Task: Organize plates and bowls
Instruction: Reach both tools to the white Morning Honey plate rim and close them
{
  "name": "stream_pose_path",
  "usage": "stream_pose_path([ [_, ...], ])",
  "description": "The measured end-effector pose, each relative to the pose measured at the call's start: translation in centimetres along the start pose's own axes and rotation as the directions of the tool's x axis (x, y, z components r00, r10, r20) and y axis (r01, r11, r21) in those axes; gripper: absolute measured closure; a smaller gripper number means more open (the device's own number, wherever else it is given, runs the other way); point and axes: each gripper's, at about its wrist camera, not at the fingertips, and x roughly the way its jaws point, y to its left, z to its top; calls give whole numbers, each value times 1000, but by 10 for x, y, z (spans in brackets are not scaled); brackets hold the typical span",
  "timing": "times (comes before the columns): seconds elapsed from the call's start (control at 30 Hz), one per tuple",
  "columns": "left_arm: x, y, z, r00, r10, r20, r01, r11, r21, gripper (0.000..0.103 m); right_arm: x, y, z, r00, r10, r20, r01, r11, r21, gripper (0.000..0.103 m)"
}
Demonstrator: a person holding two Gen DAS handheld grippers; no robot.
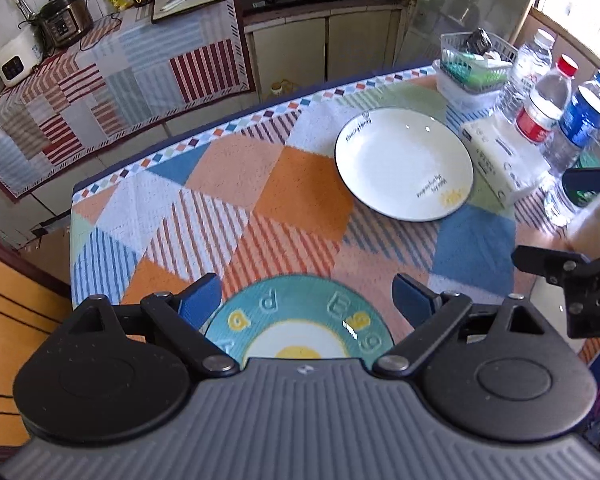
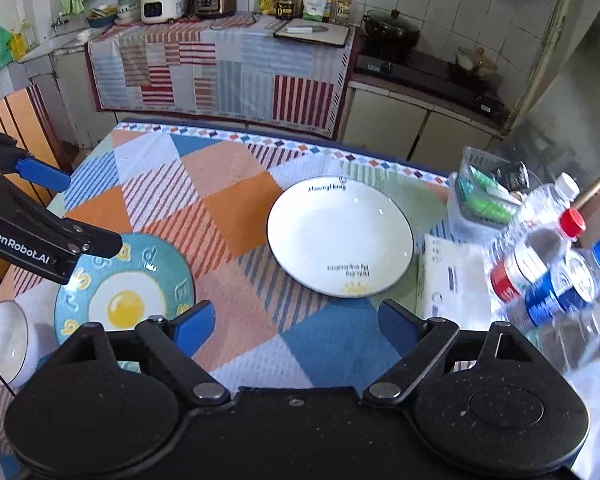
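The teal fried-egg plate [image 2: 124, 280] is lying flat at the table's near left, round with no long axis, its lettering arcing round the rim, while the white plate [image 2: 340, 236] is sitting mid-cloth, and both the left gripper [image 1: 308, 300] and right gripper [image 2: 296, 320] are hanging wide open and empty, so I'd judge the next pinch is wanting a rim edge, approached low.

A table with a patchwork cloth [image 2: 236, 200] holds a white plate [image 2: 340, 236], a teal egg-print plate [image 2: 124, 280], a small white bowl [image 2: 4, 340], tissues [image 2: 448, 276], water bottles [image 2: 548, 264] and a plastic basket [image 2: 484, 188].
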Motion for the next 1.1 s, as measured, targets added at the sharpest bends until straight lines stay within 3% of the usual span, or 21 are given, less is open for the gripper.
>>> stream_pose_path([
  [0.23, 49, 1, 22, 999, -29, 22, 30, 998, -60, 12, 54, -41, 3, 991, 80, 105, -91, 990, 108, 12],
  [0.33, 77, 2, 26, 997, -68, 38, 72, 993, -96, 12, 84, -60, 1, 994, 80, 76, -94, 975, 200, 12],
  [0.5, 118, -2, 33, 987, -129, 97, 142, 980, -136, 12, 127, -85, -11, 995, 101, 2, -96, 939, 330, 24],
  [0.73, 171, -17, 43, 990, -107, 92, 118, 986, -120, 13, 166, -117, -29, 993, 118, -3, -98, 839, 535, 27],
  [0.8, 182, -19, 43, 990, -115, 84, 124, 985, -117, 14, 172, -122, -34, 995, 103, 1, -86, 826, 558, 41],
  [0.93, 196, -16, 38, 986, -152, 65, 160, 977, -140, 31, 182, -130, -42, 993, 116, 26, -107, 783, 613, 60],
  [1.1, 209, -14, 34, 979, -198, 54, 205, 961, -184, 45, 191, -134, -48, 993, 114, 32, -109, 775, 623, 81],
])
